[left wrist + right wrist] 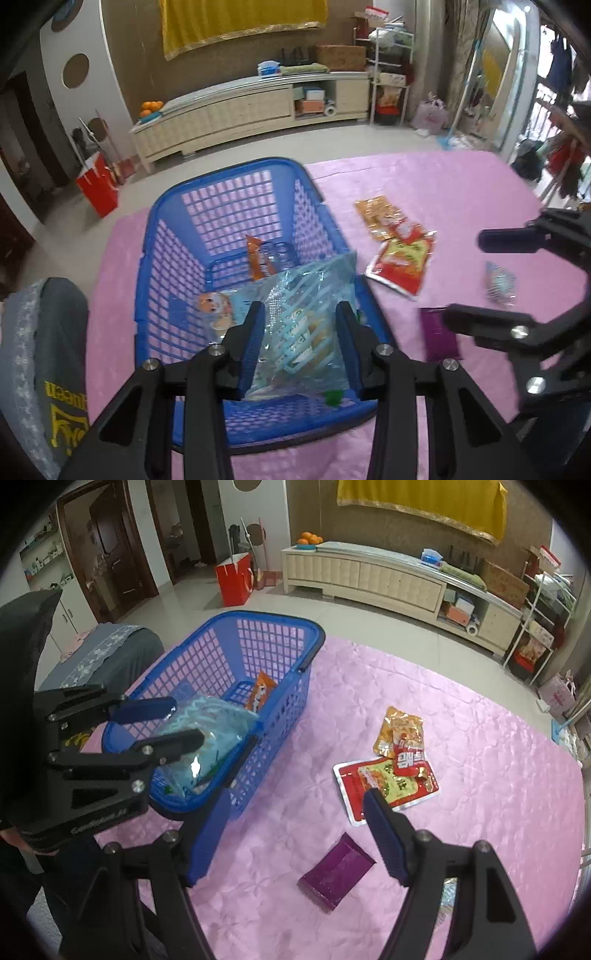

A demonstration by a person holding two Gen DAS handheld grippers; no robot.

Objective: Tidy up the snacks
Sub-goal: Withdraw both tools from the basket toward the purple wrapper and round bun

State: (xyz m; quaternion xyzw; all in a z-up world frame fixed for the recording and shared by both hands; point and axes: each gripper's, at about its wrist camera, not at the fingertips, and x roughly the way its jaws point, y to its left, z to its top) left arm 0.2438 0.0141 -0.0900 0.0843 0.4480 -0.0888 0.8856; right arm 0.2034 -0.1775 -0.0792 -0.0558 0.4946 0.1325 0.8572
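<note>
A blue plastic basket [221,206] [258,635] stands on the pink tablecloth. My left gripper [300,314] [173,720] is over the basket, open, with a clear light-blue snack bag [306,321] [210,731] lying between its fingers inside the basket. An orange packet [258,258] [261,692] also lies in the basket. My right gripper [295,812] [469,273] is open and empty above the cloth. A purple packet [336,873] [439,332], a red packet [388,786] [400,264], an orange-yellow packet [400,731] [378,214] and a small clear packet [500,284] lie on the cloth.
The pink-covered table [461,738] ends near a grey chair back [55,350] on the left. Beyond are a tiled floor, a cream cabinet [369,576], a red paper bag [234,578] and a white shelf rack [388,74].
</note>
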